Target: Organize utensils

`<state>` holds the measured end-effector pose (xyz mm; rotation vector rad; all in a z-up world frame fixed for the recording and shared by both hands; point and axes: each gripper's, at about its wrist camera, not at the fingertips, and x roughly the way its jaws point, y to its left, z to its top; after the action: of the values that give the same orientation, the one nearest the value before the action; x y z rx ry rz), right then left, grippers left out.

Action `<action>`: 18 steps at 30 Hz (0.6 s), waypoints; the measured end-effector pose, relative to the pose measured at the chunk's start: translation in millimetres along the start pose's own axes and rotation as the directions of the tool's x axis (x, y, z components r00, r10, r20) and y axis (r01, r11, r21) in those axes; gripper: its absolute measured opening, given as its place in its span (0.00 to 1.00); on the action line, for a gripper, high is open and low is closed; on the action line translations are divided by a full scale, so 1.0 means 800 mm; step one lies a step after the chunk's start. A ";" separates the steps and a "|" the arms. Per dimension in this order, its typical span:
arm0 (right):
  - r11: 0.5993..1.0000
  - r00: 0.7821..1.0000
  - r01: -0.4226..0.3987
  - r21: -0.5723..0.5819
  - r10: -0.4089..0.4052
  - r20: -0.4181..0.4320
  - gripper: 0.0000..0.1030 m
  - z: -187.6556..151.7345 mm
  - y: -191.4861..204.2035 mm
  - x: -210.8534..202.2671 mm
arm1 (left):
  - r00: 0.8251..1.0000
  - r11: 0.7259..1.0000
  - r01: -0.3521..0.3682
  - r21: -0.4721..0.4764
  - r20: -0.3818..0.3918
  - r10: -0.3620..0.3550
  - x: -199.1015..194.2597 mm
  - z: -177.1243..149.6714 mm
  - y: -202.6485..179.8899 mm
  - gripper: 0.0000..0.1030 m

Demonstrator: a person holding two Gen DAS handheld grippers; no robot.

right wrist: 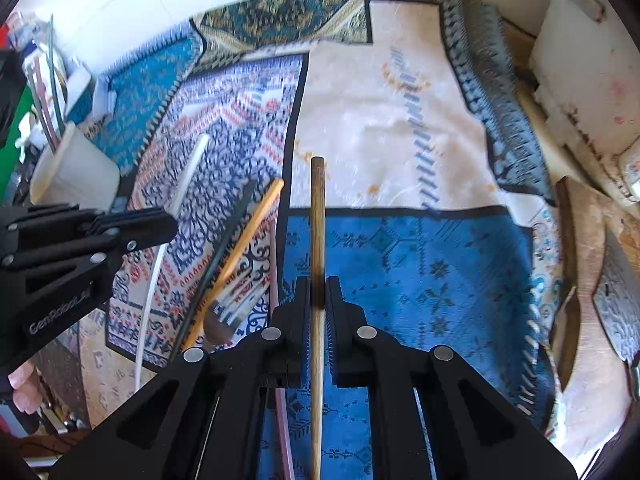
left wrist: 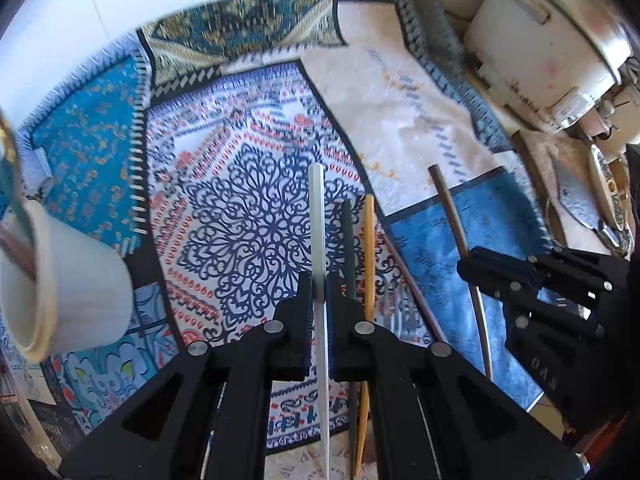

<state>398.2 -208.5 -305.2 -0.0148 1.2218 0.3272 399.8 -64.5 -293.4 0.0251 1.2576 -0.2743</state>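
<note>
My left gripper (left wrist: 319,292) is shut on a white chopstick (left wrist: 318,216) and holds it above the patterned mat; it also shows in the right wrist view (right wrist: 188,176). My right gripper (right wrist: 318,296) is shut on a brown wooden chopstick (right wrist: 317,216), also seen in the left wrist view (left wrist: 448,208). A black chopstick (left wrist: 347,240) and a yellow chopstick (left wrist: 369,248) lie on the mat (left wrist: 248,184) between the two grippers. A pink chopstick (right wrist: 280,400) lies under the right gripper. A white cup (left wrist: 68,284) holding utensils stands at the left.
Patterned mats cover the table, with a blue one (right wrist: 420,280) under the right gripper. A white appliance (left wrist: 552,52) stands at the right. A wooden board (right wrist: 588,264) lies at the right edge. The left gripper shows in the right wrist view (right wrist: 152,226).
</note>
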 end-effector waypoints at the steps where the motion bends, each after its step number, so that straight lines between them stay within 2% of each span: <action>1: 1.000 1.000 0.002 0.003 -0.002 0.012 0.07 -0.004 -0.002 -0.008 | 1.000 1.000 -0.001 0.001 0.014 0.001 -0.007 -0.002 0.000 0.04; 8: 1.000 0.994 -0.010 0.018 0.008 0.109 0.06 0.004 0.008 -0.050 | 0.993 1.000 -0.006 -0.018 0.117 0.008 -0.061 -0.008 0.004 0.04; 18: 1.000 0.973 -0.029 -0.004 0.029 0.227 0.06 0.023 0.038 -0.103 | 0.973 0.998 0.002 -0.067 0.231 0.014 -0.123 -0.013 0.029 0.04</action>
<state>382.2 -195.6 -217.9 0.0393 0.9953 0.3453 367.7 -21.8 -206.9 -0.0593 1.0338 -0.2226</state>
